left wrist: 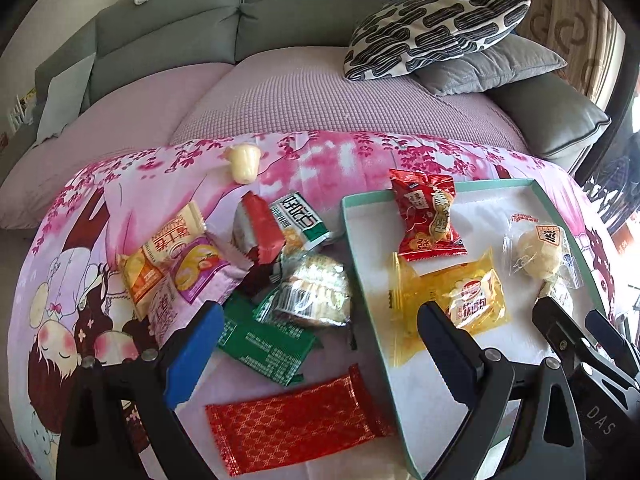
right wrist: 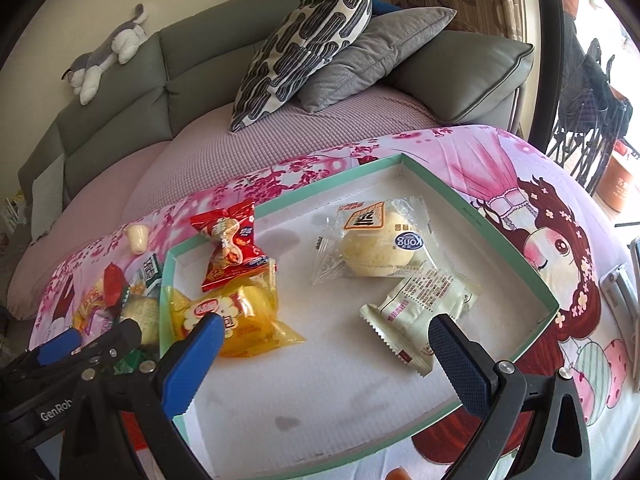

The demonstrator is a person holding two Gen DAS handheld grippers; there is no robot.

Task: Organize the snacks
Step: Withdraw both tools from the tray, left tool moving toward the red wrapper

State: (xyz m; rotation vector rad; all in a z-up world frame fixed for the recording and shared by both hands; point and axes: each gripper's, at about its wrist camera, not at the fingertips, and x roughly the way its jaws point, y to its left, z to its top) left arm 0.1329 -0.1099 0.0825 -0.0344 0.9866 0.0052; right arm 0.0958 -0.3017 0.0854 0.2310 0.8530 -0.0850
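Note:
A shallow teal-rimmed tray [left wrist: 362, 248] [right wrist: 480, 224] lies on the pink cartoon cloth. It holds a red packet [left wrist: 430, 216] [right wrist: 230, 248], a yellow packet [left wrist: 452, 300] [right wrist: 236, 316], a clear-wrapped bun [left wrist: 538, 248] [right wrist: 380, 248] and a pale packet [right wrist: 420, 312]. Left of the tray is a pile of loose snacks: a green packet [left wrist: 260, 340], a silver cracker pack [left wrist: 316, 292], a long red packet [left wrist: 296, 428] and several more. My left gripper [left wrist: 320, 348] [right wrist: 92, 340] hovers open over the pile's near edge, holding nothing. My right gripper [right wrist: 328, 360] [left wrist: 580, 324] is open above the tray, empty.
A small jelly cup [left wrist: 244, 162] [right wrist: 138, 236] sits alone at the cloth's far edge. Behind is a grey sofa [left wrist: 280, 20] with a patterned cushion [left wrist: 432, 32] [right wrist: 304, 48] and a plush toy [right wrist: 108, 52]. A grey flat object [right wrist: 618, 292] lies right of the tray.

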